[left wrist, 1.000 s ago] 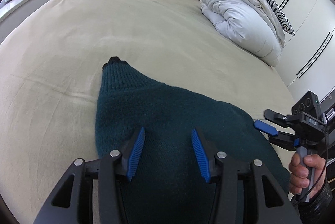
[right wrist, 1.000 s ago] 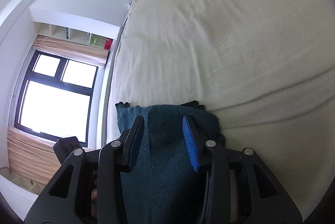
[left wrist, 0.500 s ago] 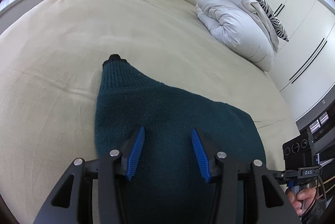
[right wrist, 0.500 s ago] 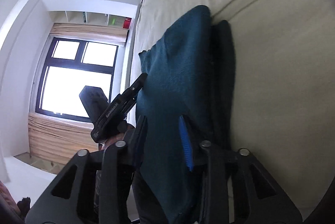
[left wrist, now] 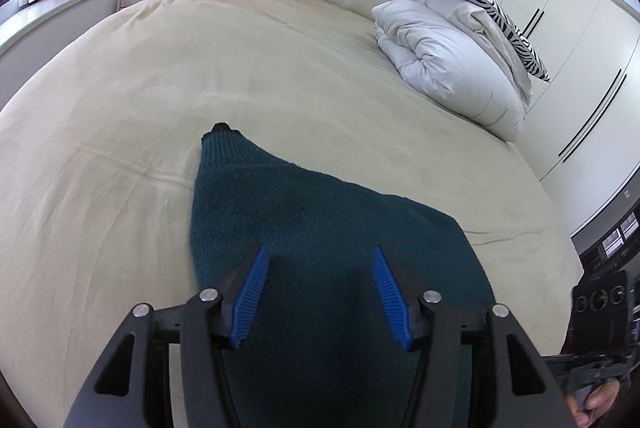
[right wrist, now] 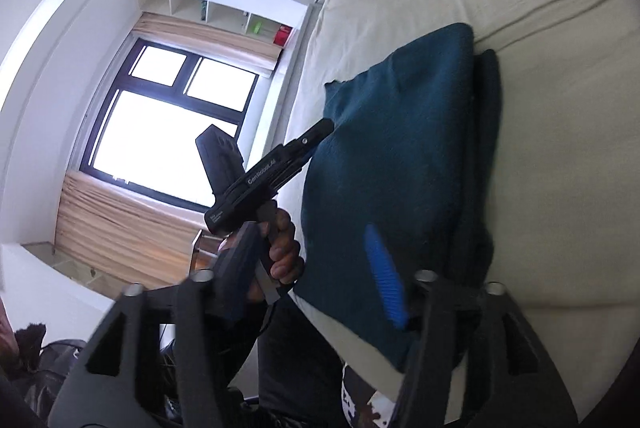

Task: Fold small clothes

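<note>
Watching the bed (left wrist: 168,75) first, since it's the biggest thing here: cream cover, w/ a few ridges and creases near the sweater. Risk as I judge it: the cover is soft and loose, so any drag across it could bunch the fold or pull the sweater askew.

Dark teal sweater (left wrist: 320,228) lies at the near edge of the bed, already doubled over, w/ one ribbed cuff poking out at the far end. In the right wrist view its near end hangs over the mattress edge, so it could slide off if nudged. The stacked layers look thick and springy; I'd guess they may creep open w/ nothing pressing on them.

Left gripper (left wrist: 320,292) sits over the sweater, jaws opening, roughly half spread, pads apart and clamped on nothing; knit shows between them. If it lifts w/ a pad snagged in the knit, the top layer goes w/ it.

Right gripper (right wrist: 304,276) is off to the side near the bed edge, jaws opening wide, nothing held. Its far pad overlaps the sweater in view; contact I can't tell.

Count: 1 bed, 1 sweater, 1 white duvet bundle (left wrist: 452,67), 1 zebra-print pillow (left wrist: 480,3), 2 grippers.
</note>
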`<action>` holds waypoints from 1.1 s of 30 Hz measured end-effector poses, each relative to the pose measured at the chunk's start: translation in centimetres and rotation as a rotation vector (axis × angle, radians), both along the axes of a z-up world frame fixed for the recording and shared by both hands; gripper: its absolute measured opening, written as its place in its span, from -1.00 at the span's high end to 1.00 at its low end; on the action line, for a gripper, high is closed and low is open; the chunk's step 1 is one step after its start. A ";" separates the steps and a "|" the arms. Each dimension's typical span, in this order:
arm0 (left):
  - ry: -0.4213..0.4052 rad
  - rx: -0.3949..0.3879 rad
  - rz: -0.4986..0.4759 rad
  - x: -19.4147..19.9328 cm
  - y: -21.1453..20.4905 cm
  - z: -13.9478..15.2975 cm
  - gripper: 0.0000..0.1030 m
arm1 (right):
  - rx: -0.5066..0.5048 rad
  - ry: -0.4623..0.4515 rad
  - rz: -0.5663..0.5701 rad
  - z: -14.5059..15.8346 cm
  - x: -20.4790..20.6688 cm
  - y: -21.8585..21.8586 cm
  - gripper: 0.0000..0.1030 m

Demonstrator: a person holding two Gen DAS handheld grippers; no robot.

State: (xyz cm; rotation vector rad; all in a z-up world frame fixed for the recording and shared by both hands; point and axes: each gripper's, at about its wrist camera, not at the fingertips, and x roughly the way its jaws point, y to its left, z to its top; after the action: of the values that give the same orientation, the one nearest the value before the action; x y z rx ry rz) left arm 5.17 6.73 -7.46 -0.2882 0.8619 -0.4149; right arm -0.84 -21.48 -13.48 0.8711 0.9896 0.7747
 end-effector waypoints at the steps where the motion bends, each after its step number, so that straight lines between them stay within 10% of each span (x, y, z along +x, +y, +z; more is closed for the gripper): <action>1: -0.004 -0.011 -0.003 -0.6 0.1 0.2 -0.10 | -0.026 0.023 0.010 -0.8 -0.1 0.2 -0.33; 8: -0.018 -0.038 -0.015 -2.8 0.7 -0.7 -0.13 | 0.039 0.111 -0.069 -6.2 -1.7 -2.7 0.34; 15: -0.030 -0.036 -0.009 -5.2 1.4 -0.6 -0.13 | 0.018 0.104 -0.086 -6.0 -3.4 -3.1 0.35; 19: -0.031 0.001 0.034 -6.8 1.9 0.5 -0.53 | -0.077 0.100 -0.096 -5.3 -4.4 -2.3 0.33; 28: -0.357 0.282 0.219 -11.8 0.9 7.5 -1.00 | -0.550 -0.181 -0.280 2.9 -6.3 -0.3 0.07; 33: -0.498 0.408 0.306 -14.2 -0.2 10.7 -1.00 | -0.795 -0.436 -0.485 8.9 -7.4 1.5 -0.78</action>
State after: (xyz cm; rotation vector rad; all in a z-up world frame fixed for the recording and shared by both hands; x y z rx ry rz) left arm -9.06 6.51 3.26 0.0655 0.3871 -0.0122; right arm -8.26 -19.98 -4.61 0.2024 0.5720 0.1013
